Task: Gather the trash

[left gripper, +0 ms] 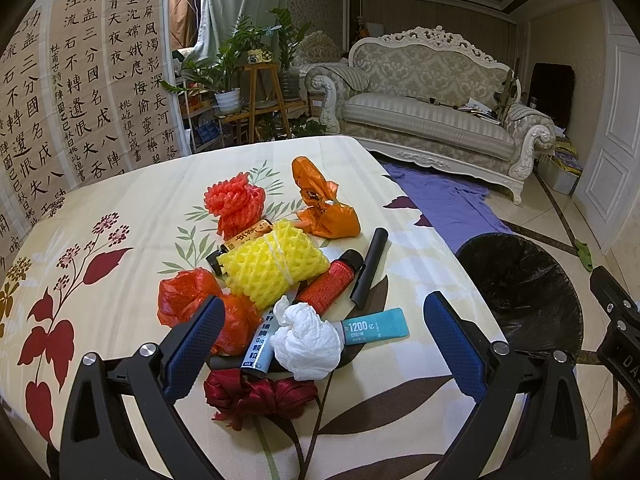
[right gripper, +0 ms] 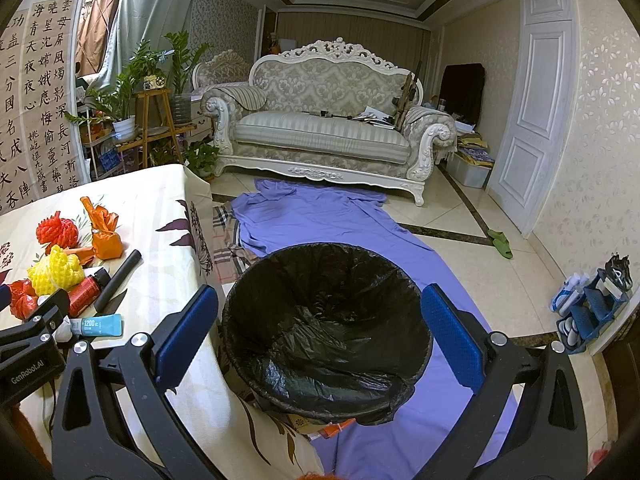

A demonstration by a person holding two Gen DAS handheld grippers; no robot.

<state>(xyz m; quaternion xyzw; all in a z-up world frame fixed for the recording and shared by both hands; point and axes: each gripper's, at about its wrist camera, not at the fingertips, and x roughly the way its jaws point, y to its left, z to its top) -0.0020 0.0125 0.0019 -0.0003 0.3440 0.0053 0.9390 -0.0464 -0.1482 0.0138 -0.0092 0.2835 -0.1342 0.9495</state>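
Left wrist view looks across the cream floral-print tablecloth (left gripper: 120, 208), where the trash lies heaped near the right-hand edge, and beyond that edge on the floor stands the round bin lined with a black plastic bag (left gripper: 524, 280), seemingly empty in the right wrist view (right gripper: 328, 320). Both tongs are spread wide and hold nothing: the left gripper (left gripper: 320, 338) brackets the near end of the heap, while the right gripper (right gripper: 320, 330) hangs over the bin mouth, so the left hand is plainly the nearer to the trash. Straight ahead between the left fingers sits the crumpled white tissue wad (left gripper: 306, 340), touching the teal flat sachet (left gripper: 376, 326), whose long axis runs crosswise toward the bin and which reads "1200". Behind lie a yellow foam fruit net (left gripper: 276, 270), a red foam net (left gripper: 234, 204), an orange knotted plastic bag (left gripper: 328, 208), a red crumpled plastic bag (left gripper: 188, 296), a black tube-shaped wrapper (left gripper: 370, 266) and a dark red ribbon bundle (left gripper: 256, 398). Smallest, the other gripper's body in the right wrist view carries "GenRobot.AI" lettering (right gripper: 28, 372).
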